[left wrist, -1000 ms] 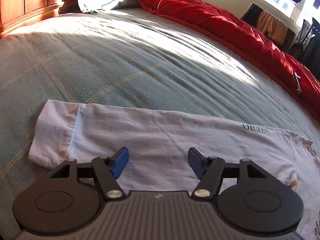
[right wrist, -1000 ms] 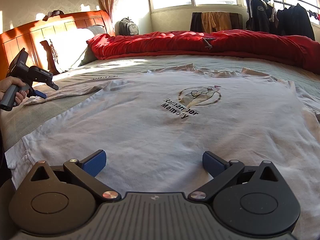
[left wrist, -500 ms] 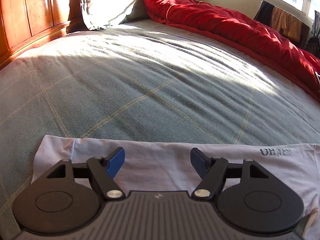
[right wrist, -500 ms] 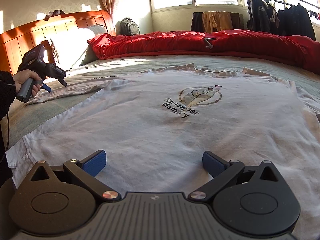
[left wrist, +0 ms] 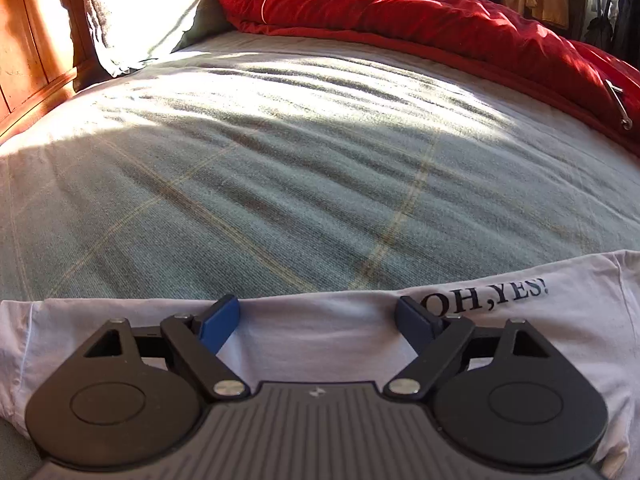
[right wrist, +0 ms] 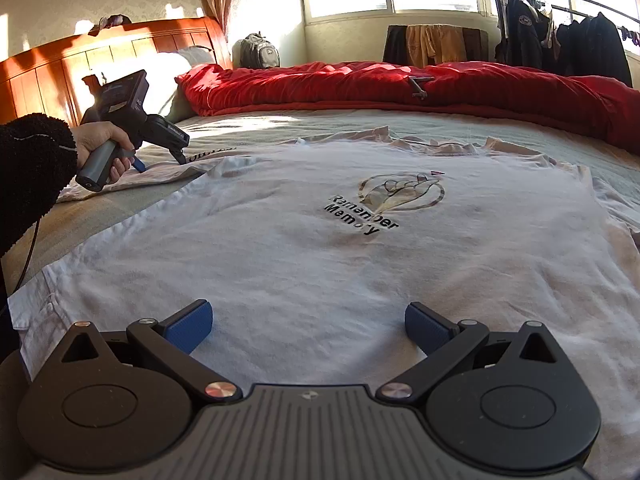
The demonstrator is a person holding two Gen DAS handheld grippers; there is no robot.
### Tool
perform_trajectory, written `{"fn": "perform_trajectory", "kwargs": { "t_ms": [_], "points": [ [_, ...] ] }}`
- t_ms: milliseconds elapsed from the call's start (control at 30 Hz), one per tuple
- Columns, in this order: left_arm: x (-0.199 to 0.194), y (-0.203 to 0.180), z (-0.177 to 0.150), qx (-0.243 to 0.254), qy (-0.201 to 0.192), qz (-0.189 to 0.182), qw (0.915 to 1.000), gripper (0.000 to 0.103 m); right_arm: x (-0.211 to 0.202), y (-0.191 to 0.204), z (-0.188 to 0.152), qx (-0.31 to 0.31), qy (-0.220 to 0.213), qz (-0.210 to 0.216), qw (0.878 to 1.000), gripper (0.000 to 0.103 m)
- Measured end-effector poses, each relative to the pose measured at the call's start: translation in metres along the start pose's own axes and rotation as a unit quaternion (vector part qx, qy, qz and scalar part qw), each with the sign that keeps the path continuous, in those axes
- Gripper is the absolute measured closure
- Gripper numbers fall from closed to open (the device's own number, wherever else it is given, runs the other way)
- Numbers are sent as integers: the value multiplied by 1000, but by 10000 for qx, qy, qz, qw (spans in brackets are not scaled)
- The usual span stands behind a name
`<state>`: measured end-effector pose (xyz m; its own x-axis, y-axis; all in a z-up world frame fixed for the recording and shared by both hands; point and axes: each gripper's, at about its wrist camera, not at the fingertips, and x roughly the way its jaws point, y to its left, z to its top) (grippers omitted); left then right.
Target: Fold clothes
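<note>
Lying flat on the bed, a white T-shirt (right wrist: 360, 248) w/ black "Remember Memory" print and a heart-shaped graphic fills the centre of the right wrist view; cotton looks soft, lightly creased, faintly stained toward 3 o'clock. Right tongs (right wrist: 309, 322) hang just above its near hem, blue pads wide apart, nothing between them.

A second white shirt (left wrist: 320, 344), folded into a long narrow strip and printed "OH,YES!", lies at 10 o'clock of the first in the right view, near it on the bedsheet. Left tongs (left wrist: 317, 320) sit low over this strip, jaws wide apart, gripping nothing; can't tell if the pads touch the cloth. Only the left wrist view makes the lettering readable; only the right view shows the hand (right wrist: 102, 144) in a black fuzzy sleeve (right wrist: 34, 176) gripping the left tool's handle, and the full spread shirt.

Bedsheet (left wrist: 280, 160) is grey-green woven fabric w/ thin tan check lines, rippled, sunlit in bands. Red quilted duvet (right wrist: 400, 88) is bunched along the far edge at 12 o'clock. Wooden headboard (right wrist: 60, 76) and pillow (left wrist: 140, 12) at 10–11 o'clock. Backpack (right wrist: 258, 52), window and hanging dark clothes (right wrist: 560, 40) behind.
</note>
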<state>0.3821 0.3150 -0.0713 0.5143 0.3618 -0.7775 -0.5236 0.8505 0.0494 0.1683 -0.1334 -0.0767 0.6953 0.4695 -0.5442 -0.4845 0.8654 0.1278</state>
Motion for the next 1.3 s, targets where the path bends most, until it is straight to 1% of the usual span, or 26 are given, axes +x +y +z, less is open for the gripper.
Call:
{"fn": "perform_trajectory", "kwargs": {
  "t_ms": [33,67,100,133,167,233,267,300,367,433,467,500,567,667,733,767,800,900,1033,1100,1300],
  "points": [
    [-3,-3,2,35,-23,55,10000,18,-1,0,0,-1,2,7,10000,0],
    [-6,-6,4,73,-47,109,9999,21,-1,0,0,2,2,15,10000,0],
    [-14,-9,2,116,-113,85,9998,23,-1,0,-1,5,2,24,10000,0],
    [-23,-12,-2,178,-208,-85,9996,23,-2,0,-1,7,1,31,10000,0],
    [-33,-17,-7,279,-246,-344,9987,23,-2,0,-1,8,1,36,10000,0],
    [-51,-29,-20,515,-271,-895,9943,22,-1,0,-1,4,2,34,10000,0],
    [-57,-34,-25,642,-252,-1077,9918,22,-1,0,-1,2,2,32,10000,0],
    [-62,-42,-32,833,-243,-1250,9883,21,-2,0,-1,-2,1,29,10000,0],
    [-65,-59,-44,1212,-205,-1321,9836,21,-2,1,-1,-15,5,20,10000,0],
    [-60,-64,-49,1376,-106,-1175,9834,21,-2,1,-1,-26,10,13,10000,0],
    [-56,-62,-52,1380,-76,-1081,9845,20,-2,2,-1,-29,14,12,10000,0],
    [-54,-56,-54,1298,-55,-1096,9855,18,-2,1,-1,-28,17,14,10000,0],
    [-55,-42,-56,1179,-63,-1021,9877,18,-3,2,-1,-26,30,20,10000,0],
    [-52,-19,-53,1233,-33,-594,9906,17,-5,2,-1,-25,51,28,10000,0],
    [-54,-4,-47,906,152,-525,9944,18,-5,3,-1,-32,69,30,10000,0],
    [-58,-1,-45,816,177,-425,9956,19,-6,3,-1,-32,76,28,10000,0],
    [-64,-1,-45,793,147,-400,9959,22,-6,3,-1,-24,82,27,10000,0],
    [-86,-11,-49,886,-18,-959,9914,20,-6,3,-1,7,83,34,10000,0],
    [-103,-37,-59,1107,-81,-1493,9825,20,-6,4,-1,5,89,12,10000,0],
    [-108,-48,-64,1138,-82,-1576,9809,20,-6,5,-1,-20,101,-3,9999,0],
    [-148,-80,-98,1553,26,-2102,9652,20,-6,6,-2,-122,207,-68,9997,0]
  ]
}}
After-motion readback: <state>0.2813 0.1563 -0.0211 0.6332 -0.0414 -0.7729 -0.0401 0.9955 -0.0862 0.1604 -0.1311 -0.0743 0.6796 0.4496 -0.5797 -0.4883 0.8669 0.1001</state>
